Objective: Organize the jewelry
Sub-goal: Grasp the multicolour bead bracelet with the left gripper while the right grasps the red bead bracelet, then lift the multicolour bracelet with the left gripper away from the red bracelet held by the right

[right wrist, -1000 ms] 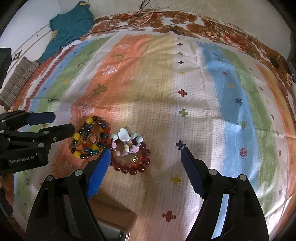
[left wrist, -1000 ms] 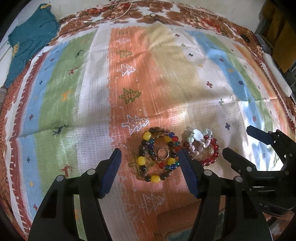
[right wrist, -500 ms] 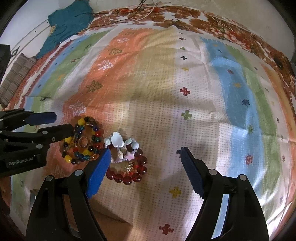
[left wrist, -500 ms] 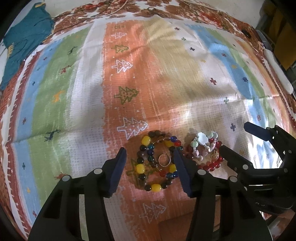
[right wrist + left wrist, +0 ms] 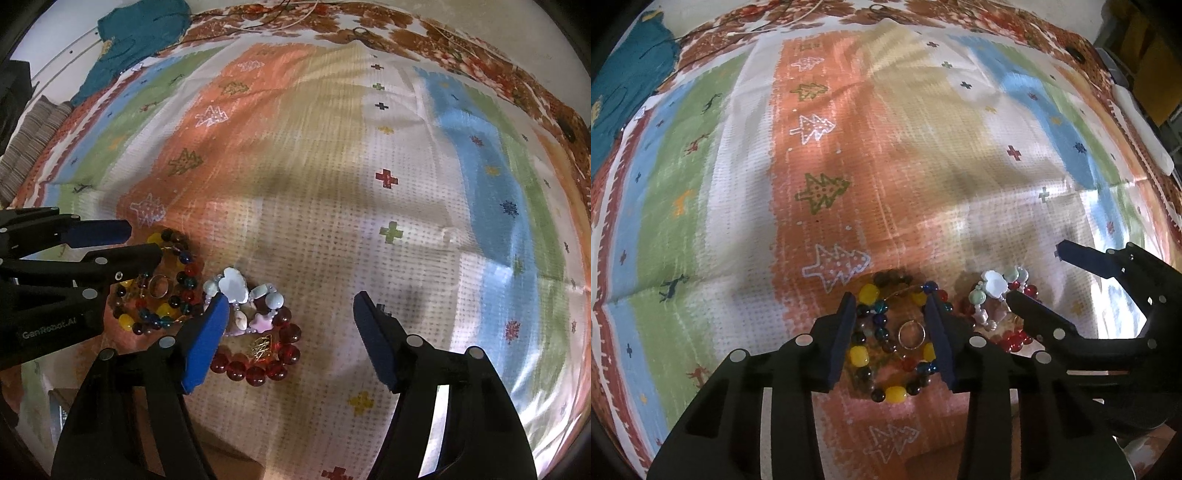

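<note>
Both grippers are pointed steeply down at a striped cloth (image 5: 923,155) printed with trees and crosses. The left gripper (image 5: 892,336) is held over the multicoloured bead bracelet (image 5: 866,356), its blue pads set at either side of the coil. Its jaws are closing, with the beads and a small gold ring (image 5: 911,334) lying between them; the pads are not yet seen pressing on anything. The ring lies flat inside the bracelet's loop.

The right gripper (image 5: 288,338) is held just beside it, over a second heap: a red bead bracelet (image 5: 258,367) coiled flat, with a strand of pale shell and stone beads (image 5: 236,286) laid across its far side and a small gold leaf charm (image 5: 263,347) within the coil. Its jaws are closing too, though a wide gap remains; the left pad (image 5: 205,343) covers the heap's edge and the right pad (image 5: 373,339) stands clear over bare cloth.

Both heaps lie close together near the cloth's near edge. A teal garment (image 5: 136,40) is seen at the far left corner.
</note>
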The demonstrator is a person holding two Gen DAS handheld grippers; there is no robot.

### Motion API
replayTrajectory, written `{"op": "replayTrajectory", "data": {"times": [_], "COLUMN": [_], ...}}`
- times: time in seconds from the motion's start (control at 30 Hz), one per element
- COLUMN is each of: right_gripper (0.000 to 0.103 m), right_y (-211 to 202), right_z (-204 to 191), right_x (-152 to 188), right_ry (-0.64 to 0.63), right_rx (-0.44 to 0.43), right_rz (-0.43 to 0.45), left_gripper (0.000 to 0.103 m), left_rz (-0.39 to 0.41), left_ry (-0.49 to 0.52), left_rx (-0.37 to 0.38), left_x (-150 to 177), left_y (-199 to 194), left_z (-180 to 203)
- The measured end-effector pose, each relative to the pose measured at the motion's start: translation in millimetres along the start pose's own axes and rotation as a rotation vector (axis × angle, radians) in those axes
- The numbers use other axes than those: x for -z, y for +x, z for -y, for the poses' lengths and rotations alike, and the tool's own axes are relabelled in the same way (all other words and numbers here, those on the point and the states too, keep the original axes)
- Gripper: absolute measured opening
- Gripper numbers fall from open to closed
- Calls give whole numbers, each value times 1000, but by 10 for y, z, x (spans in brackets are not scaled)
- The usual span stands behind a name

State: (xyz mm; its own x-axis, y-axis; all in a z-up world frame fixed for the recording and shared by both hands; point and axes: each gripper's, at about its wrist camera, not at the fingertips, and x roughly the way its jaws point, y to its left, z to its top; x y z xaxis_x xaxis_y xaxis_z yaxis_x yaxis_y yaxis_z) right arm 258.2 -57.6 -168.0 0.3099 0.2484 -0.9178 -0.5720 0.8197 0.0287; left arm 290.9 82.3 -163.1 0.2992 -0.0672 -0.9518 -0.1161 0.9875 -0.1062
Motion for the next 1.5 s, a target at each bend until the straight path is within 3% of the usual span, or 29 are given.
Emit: {"op": "replayTrajectory", "data": {"times": [0.3, 0.4, 0.53, 0.6, 0.7, 0.8, 1.2, 1.5], "right_gripper": [41, 25, 17, 13, 12, 12, 11, 11], "right_y": [71, 77, 87, 78, 66, 49, -113, -209], "right_z": [-11, -45, -68, -72, -45, -20, -45, -59], "right_x": [1, 2, 12, 14, 14, 18, 4, 27], "right_ry": [-9, -23, -33, -39, -31, -21, -20, -22], "right_rx": [-22, -31, -40, -34, -39, -39, -43, -37], "right_rz": [-19, -23, -26, -23, -17, -11, 20, 33], "left_gripper": [36, 36, 20, 18, 18, 10, 9, 9], "left_rz": [-27, -22, -19, -27, -30, -19, 1, 27], "left_ry": [42, 41, 51, 57, 57, 37, 27, 33], "left_rx": [-62, -58, -54, -65, -68, -50, -34, -25], "left_x": [38, 45, 67, 85, 98, 95, 22, 57], "left_y": [184, 200, 211, 230, 206, 126, -13, -167], "left_z": [23, 11, 9, 1, -4, -45, -145, -5]}}
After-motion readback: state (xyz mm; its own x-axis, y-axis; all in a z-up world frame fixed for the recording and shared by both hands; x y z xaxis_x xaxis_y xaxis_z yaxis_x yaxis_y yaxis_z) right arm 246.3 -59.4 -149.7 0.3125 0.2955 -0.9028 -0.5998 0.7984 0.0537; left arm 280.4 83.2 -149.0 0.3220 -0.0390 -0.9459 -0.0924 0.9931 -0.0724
